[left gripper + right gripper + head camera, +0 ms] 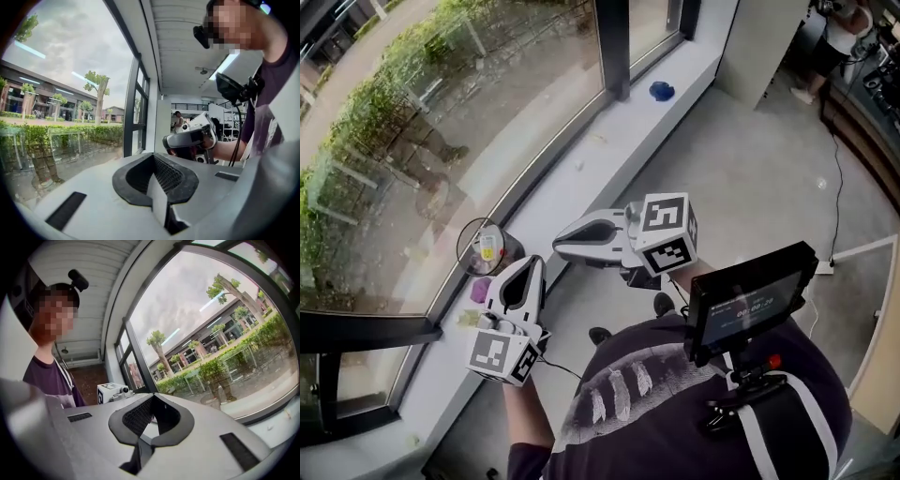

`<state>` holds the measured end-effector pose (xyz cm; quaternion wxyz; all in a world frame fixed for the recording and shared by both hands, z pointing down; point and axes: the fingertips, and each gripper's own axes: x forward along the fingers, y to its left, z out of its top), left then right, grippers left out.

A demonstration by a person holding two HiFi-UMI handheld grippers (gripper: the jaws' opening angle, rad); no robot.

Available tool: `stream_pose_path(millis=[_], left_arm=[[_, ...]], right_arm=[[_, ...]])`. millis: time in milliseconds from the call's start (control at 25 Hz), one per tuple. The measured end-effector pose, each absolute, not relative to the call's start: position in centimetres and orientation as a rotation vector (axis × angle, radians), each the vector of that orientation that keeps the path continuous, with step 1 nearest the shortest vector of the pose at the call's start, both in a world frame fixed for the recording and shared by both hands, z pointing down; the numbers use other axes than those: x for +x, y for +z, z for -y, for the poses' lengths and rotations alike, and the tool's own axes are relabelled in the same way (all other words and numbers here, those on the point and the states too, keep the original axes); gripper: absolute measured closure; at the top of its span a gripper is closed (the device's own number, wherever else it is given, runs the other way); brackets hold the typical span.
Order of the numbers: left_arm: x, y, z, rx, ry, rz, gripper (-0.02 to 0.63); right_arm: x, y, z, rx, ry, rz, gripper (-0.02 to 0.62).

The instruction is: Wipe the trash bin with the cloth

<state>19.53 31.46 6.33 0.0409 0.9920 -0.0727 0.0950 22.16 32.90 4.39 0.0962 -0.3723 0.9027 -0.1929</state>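
Note:
In the head view a small round trash bin stands on the window sill, with a yellow-and-white item inside it. A purple cloth lies on the sill just in front of the bin. My left gripper points toward the sill right beside the cloth and the bin, jaws shut on nothing. My right gripper points left at the bin from a little to its right, also shut and empty. The left gripper view shows its own closed jaws and the right gripper. Neither the bin nor the cloth appears in either gripper view.
A blue object lies farther along the sill. Large window panes run along the left. A second person stands at the far right by a counter, and a cable runs over the grey floor. A screen hangs at the wearer's chest.

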Motion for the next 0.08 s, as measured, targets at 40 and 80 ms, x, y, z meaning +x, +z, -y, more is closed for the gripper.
stream_pose_path(millis=[40, 80], left_arm=[[21.1, 6.3, -32.4, 3.023, 0.304, 0.21, 0.609], [22.7, 6.3, -33.4, 3.01, 0.316, 0.198, 0.609]], right_arm=[[23.8, 4.4, -33.4, -1.075, -0.608, -2.64, 0.597], [25.4, 4.4, -34.0, -1.046, -0.645, -2.605, 0.597]])
